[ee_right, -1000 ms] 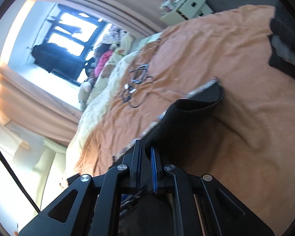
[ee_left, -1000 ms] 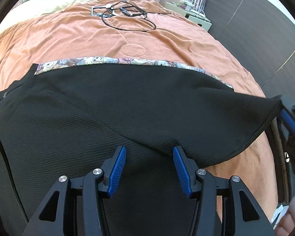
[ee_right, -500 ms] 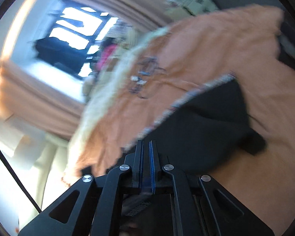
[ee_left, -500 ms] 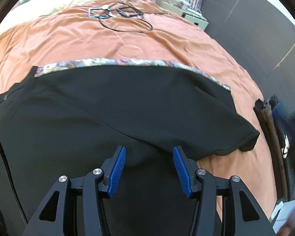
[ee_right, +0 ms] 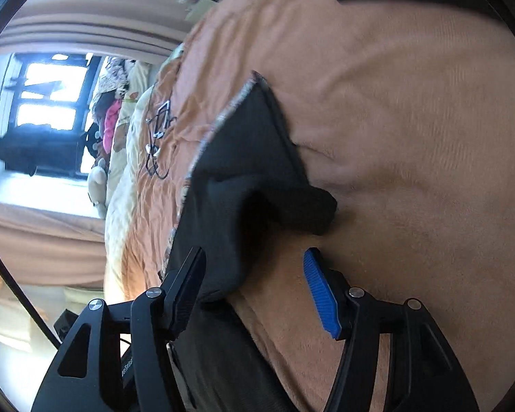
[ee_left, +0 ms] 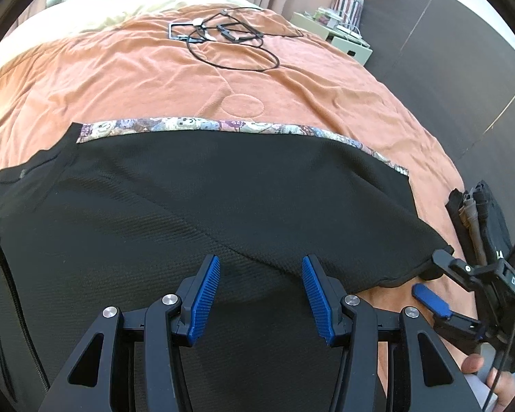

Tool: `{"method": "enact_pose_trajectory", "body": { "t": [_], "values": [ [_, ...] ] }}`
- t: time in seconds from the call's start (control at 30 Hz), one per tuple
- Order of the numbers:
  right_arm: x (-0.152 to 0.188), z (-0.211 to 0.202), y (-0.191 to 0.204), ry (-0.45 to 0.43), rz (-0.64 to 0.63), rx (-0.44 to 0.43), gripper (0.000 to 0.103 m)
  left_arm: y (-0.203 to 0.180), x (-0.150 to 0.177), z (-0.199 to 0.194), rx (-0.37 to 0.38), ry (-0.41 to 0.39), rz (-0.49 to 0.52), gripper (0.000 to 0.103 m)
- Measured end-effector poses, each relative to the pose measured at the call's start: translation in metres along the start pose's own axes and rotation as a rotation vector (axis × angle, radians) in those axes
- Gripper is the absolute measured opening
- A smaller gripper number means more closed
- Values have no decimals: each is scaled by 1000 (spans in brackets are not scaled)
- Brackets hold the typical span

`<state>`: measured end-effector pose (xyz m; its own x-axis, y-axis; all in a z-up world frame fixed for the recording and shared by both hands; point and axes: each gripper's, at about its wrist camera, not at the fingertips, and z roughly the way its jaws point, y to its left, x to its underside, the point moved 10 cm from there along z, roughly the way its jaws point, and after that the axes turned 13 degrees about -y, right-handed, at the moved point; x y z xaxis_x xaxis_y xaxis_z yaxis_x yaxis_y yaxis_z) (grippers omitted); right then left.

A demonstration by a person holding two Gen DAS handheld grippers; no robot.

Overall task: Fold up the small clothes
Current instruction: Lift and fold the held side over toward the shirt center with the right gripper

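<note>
A black garment (ee_left: 202, 199) with a cartoon-patterned band (ee_left: 223, 125) along its far edge lies spread on the orange blanket (ee_left: 154, 79). My left gripper (ee_left: 261, 292) stands open just above the garment's near part, and nothing is between its pads. My right gripper (ee_left: 432, 278) is at the garment's right corner, low over the blanket. In the right wrist view the right gripper (ee_right: 254, 281) has its jaws opening. The folded-over black corner (ee_right: 257, 189) lies slack between them beside the left finger, and neither pad presses on it.
Black cables and small frames (ee_left: 223, 34) lie on the far part of the blanket. A pile of dark clothes (ee_left: 480, 219) sits at the bed's right edge. A pale nightstand (ee_left: 343, 37) stands beyond it. A person's hand (ee_left: 480, 374) holds the right gripper.
The right gripper came down with the raised black corner, laid it on the blanket and opened its jaws. The left gripper stayed where it was.
</note>
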<state>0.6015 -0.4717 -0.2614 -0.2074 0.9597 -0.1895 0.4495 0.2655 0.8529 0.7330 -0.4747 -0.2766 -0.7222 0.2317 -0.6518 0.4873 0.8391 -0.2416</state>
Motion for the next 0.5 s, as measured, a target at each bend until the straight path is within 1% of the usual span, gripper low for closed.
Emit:
{"method": "enact_pose_trajectory", "body": {
  "t": [0.03, 0.1, 0.13, 0.17, 0.2, 0.23, 0.27, 0.3, 0.33, 0.4, 0.5],
  "values": [
    [-1, 6, 6, -8, -15, -2, 54, 0, 0, 3, -1, 4, 4, 52],
    [-4, 6, 10, -29, -47, 3, 52, 1, 0, 8, 0, 7, 4, 52],
    [-5, 10, 14, -36, -60, -2, 49, 1, 1, 10, 2, 8, 4, 52],
    [-8, 14, 17, -43, -79, -7, 42, 2, 1, 12, 4, 10, 5, 52],
    [-3, 16, 19, -44, -92, -9, 37, 2, 2, 16, 5, 14, 8, 52],
    [0, 18, 21, -45, -108, -11, 23, 2, 3, 18, 4, 17, 11, 52],
    [2, 18, 25, -53, -136, -8, 5, 3, 5, 21, 4, 21, 11, 52],
    [3, 16, 31, -71, -182, -4, 2, 4, 6, 23, 6, 25, 8, 52],
    [5, 13, 41, -88, -221, -19, 1, 4, 7, 26, 10, 28, 2, 52],
    [8, 5, 62, -112, -267, -89, 1, 6, 8, 29, 15, 27, -14, 52],
    [13, -10, 92, -134, -302, -190, 0, 6, 9, 28, 22, 24, -24, 52]
  ]
}}
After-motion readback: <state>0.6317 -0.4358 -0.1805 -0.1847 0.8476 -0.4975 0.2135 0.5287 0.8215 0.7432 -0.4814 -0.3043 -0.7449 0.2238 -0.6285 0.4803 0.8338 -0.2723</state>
